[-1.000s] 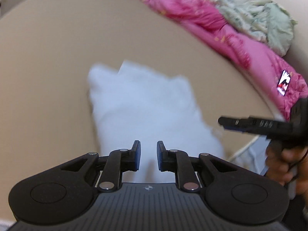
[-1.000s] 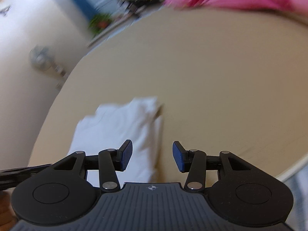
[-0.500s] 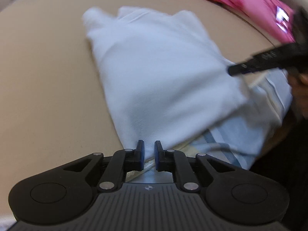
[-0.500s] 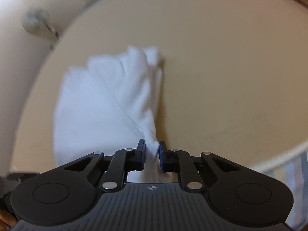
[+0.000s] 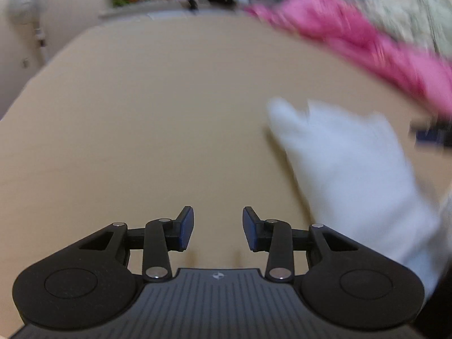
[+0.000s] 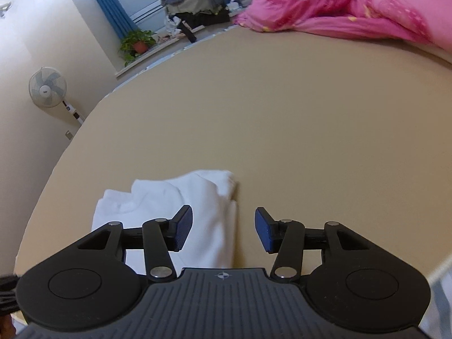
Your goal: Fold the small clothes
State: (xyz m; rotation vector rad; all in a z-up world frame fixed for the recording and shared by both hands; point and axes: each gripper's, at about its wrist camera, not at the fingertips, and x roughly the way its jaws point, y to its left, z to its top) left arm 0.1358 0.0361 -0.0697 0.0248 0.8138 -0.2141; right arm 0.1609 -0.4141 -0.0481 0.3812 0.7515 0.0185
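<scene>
A small white garment [image 6: 169,206] lies folded on the tan surface [image 6: 282,113], near its front edge. In the left wrist view the white garment [image 5: 347,169] is blurred and lies at the right. My left gripper [image 5: 218,227] is open and empty, over bare surface to the left of the garment. My right gripper [image 6: 223,233] is open and empty, just above the garment's right edge; its left finger [image 6: 182,227] is over the cloth. A dark blurred part of the right gripper [image 5: 432,134] shows at the right edge of the left wrist view.
A pink quilt [image 6: 353,8] lies along the far right of the surface, with a pale floral blanket [image 5: 409,8] behind it. A standing fan [image 6: 48,87], a potted plant [image 6: 137,42] and a pile of dark clothes [image 6: 195,2] stand beyond the far edge.
Both grippers were shut at the garment's near edge half a second ago; both have opened and let go. The left gripper has swung left off the garment. The garment lies flat.
</scene>
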